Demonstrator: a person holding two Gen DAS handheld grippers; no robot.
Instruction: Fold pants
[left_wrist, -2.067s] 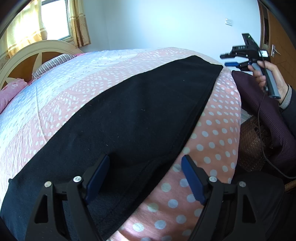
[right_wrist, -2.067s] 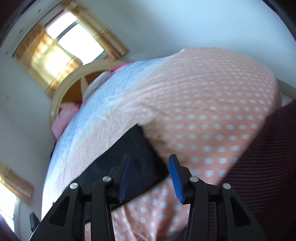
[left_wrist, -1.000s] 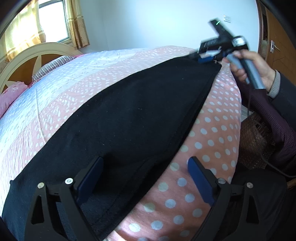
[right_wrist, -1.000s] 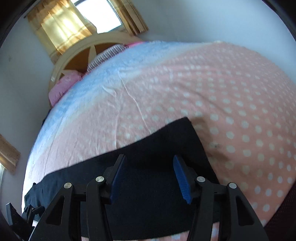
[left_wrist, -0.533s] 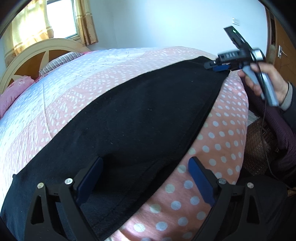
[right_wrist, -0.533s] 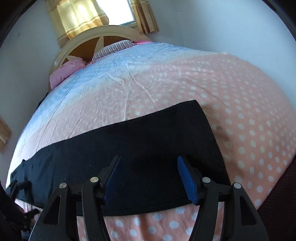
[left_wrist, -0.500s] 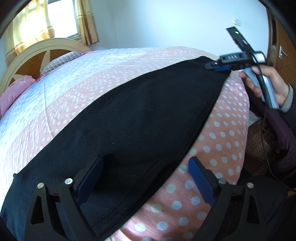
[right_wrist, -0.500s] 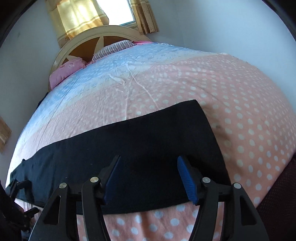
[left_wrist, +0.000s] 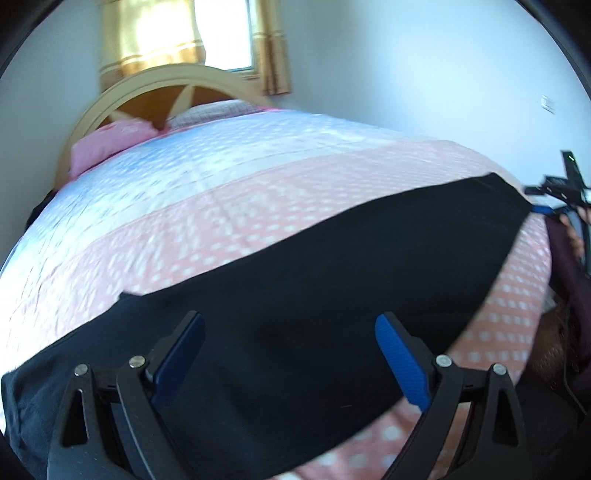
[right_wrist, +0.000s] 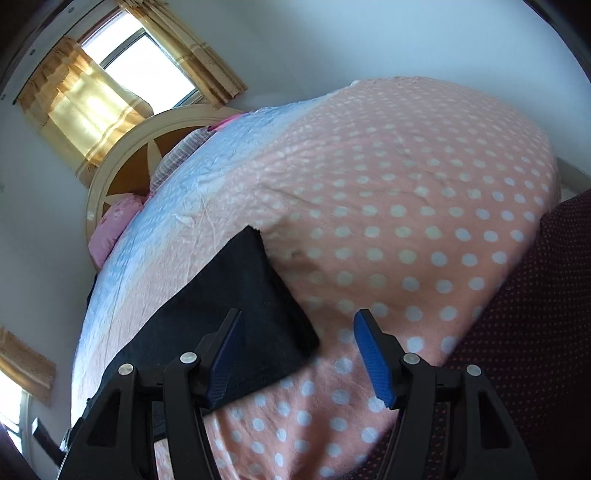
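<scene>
The black pants (left_wrist: 332, 288) lie flat as one long strip across the near part of the bed. My left gripper (left_wrist: 290, 354) is open and empty, its fingers spread just above the wide end of the pants. My right gripper (right_wrist: 297, 354) is open and empty, over the near corner of the narrow end (right_wrist: 236, 306); its left finger is over the cloth and its right finger over the bedspread. The right gripper also shows in the left wrist view (left_wrist: 554, 199), at the far right end of the pants.
The bed has a pink dotted bedspread (right_wrist: 406, 221) with a pale blue part (left_wrist: 221, 155) toward the headboard (left_wrist: 159, 88). Pillows (left_wrist: 107, 144) lie at the headboard. My dark red clothing (right_wrist: 535, 332) is at the bed's near edge.
The left gripper has swung left and now faces the headboard. The right gripper has pulled back and turned toward the pants' end corner. Both stayed open.
</scene>
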